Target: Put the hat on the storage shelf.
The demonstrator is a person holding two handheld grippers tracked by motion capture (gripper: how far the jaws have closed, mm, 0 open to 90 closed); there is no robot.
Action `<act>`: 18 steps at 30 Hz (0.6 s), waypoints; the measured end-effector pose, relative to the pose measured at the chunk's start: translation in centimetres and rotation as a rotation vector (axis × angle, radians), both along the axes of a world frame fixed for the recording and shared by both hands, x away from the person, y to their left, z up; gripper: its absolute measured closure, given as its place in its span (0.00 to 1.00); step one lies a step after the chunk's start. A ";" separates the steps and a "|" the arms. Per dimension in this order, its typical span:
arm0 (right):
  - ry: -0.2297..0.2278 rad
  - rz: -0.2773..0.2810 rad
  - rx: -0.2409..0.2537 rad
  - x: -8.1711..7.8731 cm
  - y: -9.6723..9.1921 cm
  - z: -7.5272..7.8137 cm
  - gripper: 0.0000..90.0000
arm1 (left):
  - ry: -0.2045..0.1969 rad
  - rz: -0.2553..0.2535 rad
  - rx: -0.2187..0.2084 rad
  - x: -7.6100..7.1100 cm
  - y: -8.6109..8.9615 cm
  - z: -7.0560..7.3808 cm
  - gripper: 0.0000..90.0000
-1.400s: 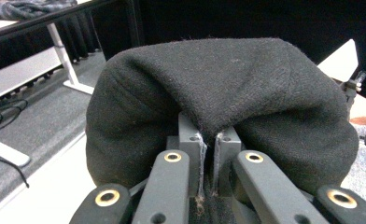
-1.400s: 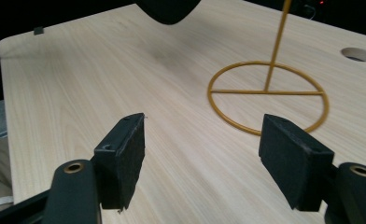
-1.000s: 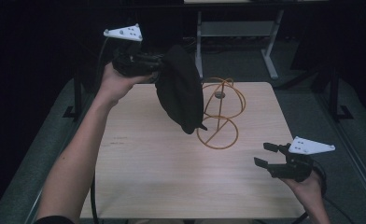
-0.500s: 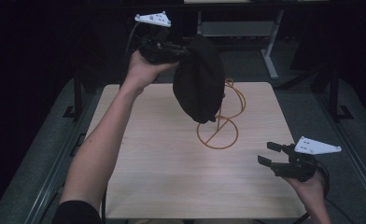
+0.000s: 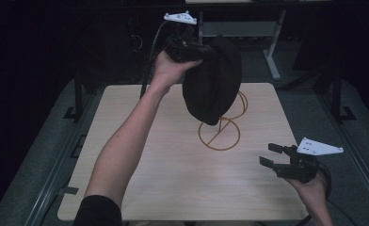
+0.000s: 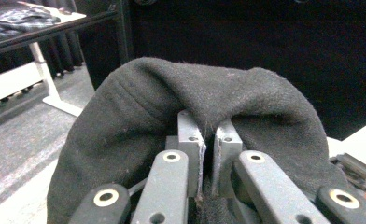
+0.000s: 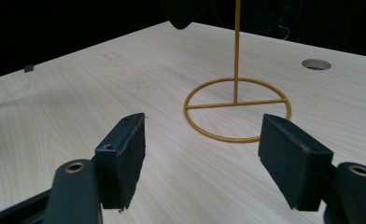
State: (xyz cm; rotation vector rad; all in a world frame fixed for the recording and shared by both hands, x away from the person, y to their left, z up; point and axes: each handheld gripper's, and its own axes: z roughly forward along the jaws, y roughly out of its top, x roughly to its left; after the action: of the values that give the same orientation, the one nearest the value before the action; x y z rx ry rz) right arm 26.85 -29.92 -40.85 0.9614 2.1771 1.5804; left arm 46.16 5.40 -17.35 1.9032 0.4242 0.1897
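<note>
A black fabric hat (image 5: 211,84) hangs in the air over the upright of a gold wire stand (image 5: 219,134), hiding the stand's top. My left gripper (image 5: 206,49) is shut on the hat's edge at the far middle of the table. In the left gripper view the hat (image 6: 139,107) bulges around the pinching left gripper (image 6: 208,128). My right gripper (image 5: 269,154) is open and holds nothing, low at the table's front right and pointing toward the stand. In the right gripper view its pads (image 7: 120,158) frame the stand's ring base (image 7: 237,109), with the hat's lower tip (image 7: 181,14) above.
The light wooden table (image 5: 140,188) has a round cable hole (image 7: 316,64) behind the stand. A white desk leg (image 5: 272,52) stands on the dark floor beyond the far edge. Metal rails run along both sides of the table.
My left hand has carried the hat rightward and farther back, from left of the stand to above it. The right gripper has stayed where it was.
</note>
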 end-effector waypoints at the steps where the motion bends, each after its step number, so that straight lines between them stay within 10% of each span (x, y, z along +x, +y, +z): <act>1: -0.002 0.002 0.003 0.0 0.0 0.0 0.35 | 0.007 0.002 0.012 0.3 -0.9 -0.3 0.94; 8: 0.001 0.009 0.006 0.1 0.0 -0.1 0.36 | 0.049 -0.015 0.118 1.5 -4.9 -3.1 0.91; 13: 0.014 0.015 0.010 0.2 0.0 -0.2 0.36 | 0.090 -0.017 0.248 2.2 -7.7 -5.4 0.65; 18: 0.013 0.017 0.006 0.1 0.0 -0.2 0.36 | 0.081 -0.024 0.264 2.1 -7.6 -5.6 0.54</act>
State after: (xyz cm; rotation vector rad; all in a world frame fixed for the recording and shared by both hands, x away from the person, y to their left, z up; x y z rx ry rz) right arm 26.95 -29.92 -41.09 0.9604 2.1963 1.5941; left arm 48.26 -2.24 -22.91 2.1802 0.4478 0.1592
